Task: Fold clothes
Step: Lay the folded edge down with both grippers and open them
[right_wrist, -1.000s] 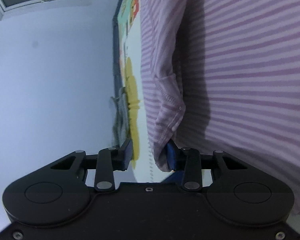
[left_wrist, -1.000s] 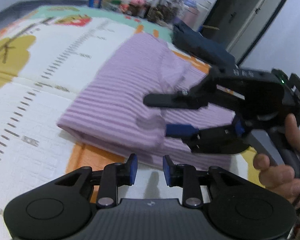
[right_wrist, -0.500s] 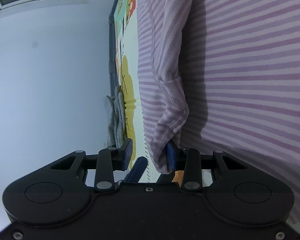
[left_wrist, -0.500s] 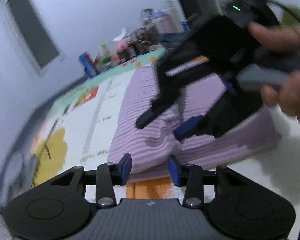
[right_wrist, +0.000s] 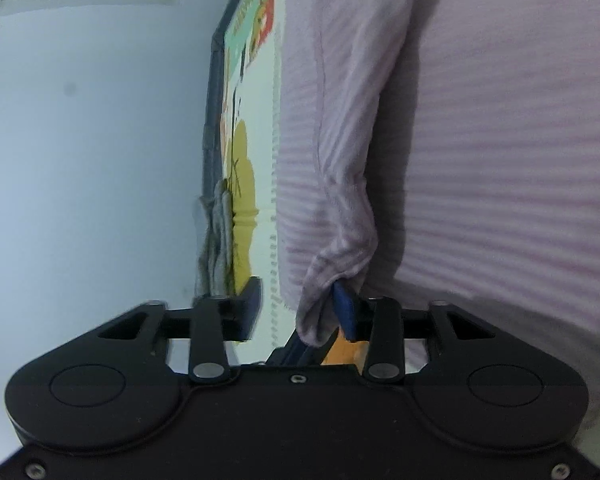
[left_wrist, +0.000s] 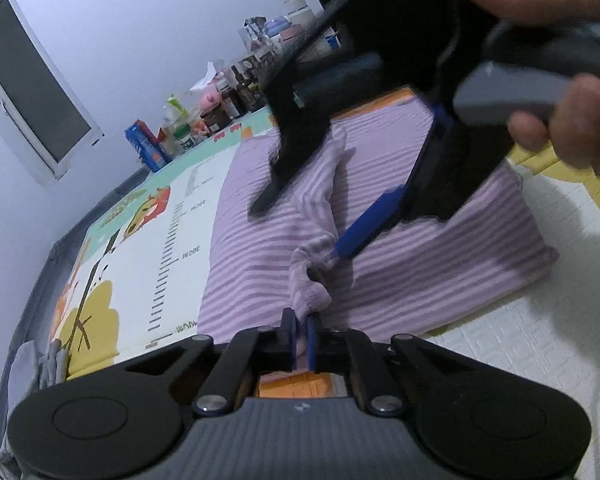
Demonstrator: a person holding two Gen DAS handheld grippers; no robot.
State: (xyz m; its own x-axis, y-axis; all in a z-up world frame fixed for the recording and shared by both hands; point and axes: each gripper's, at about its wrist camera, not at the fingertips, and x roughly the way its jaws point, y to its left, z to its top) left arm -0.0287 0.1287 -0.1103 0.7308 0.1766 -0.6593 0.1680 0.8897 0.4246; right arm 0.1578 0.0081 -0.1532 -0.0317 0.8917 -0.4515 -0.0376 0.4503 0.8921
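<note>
Two tools meet at the sleeve cuff: left tool clamping, right tool spread.

a printed play mat is the surface, white and mint with a ruler scale, yellow shapes, a cartoon figure and orange patches. a folded purple striped garment lies flat across its middle. crumpled grey cloth sits at the mat's near left edge. bottles and boxes crowd the far edge by the wall.

Pale wall, dark window (white-framed), cluttered bottles behind.
</note>
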